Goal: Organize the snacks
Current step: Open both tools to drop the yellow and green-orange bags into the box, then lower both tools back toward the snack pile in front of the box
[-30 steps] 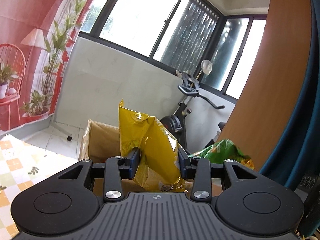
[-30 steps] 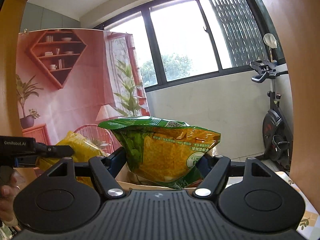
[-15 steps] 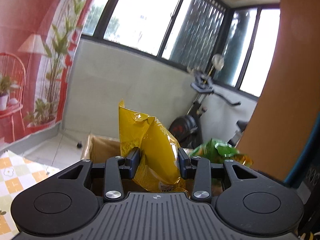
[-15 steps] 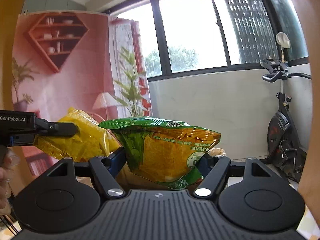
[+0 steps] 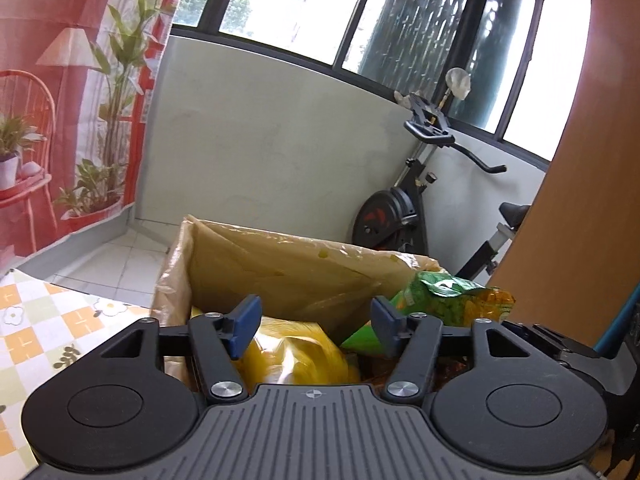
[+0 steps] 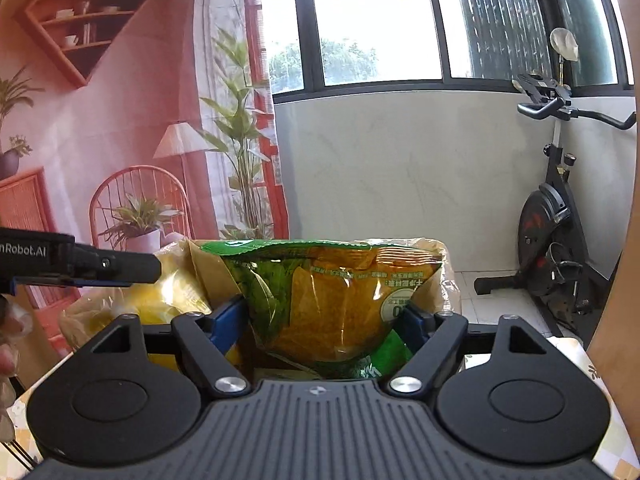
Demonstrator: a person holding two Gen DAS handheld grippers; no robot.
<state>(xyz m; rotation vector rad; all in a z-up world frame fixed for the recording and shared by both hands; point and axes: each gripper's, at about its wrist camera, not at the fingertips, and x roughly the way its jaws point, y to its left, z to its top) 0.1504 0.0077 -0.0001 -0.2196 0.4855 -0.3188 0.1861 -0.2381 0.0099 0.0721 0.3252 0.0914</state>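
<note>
**Two snack bags at an open cardboard box**

Both views look forward over a handheld black two-finger tool toward a brown cardboard box (image 5: 280,264) lined with clear plastic film, standing open on a surface covered by an orange-and-white checked cloth with flower prints (image 5: 36,320).

In the left wrist view, the left tool (image 5: 314,320) has its blue-padded fingers (image 5: 244,320) spread apart, and the jaws have just been opening. A crinkled yellow plastic snack bag (image 5: 292,356) lies low inside the box, below and between the fingers, with neither pad pressing on it. To its right, a green and orange snack bag (image 5: 448,300) pokes above the box edge.

In the right wrist view, the right tool (image 6: 324,324) has the green and orange snack bag (image 6: 332,300) standing upright between its fingers over the box opening. The jaws have just been opening wider; the bag's sides sit at the pads, and I cannot tell whether they still press on it. The left tool (image 6: 80,266) reaches in from the left edge, above the yellow bag (image 6: 160,300).

Beyond the box are a pale wall, dark-framed windows, a black exercise bike (image 6: 556,216) and a red printed backdrop showing plants and a chair (image 6: 120,120)
</note>
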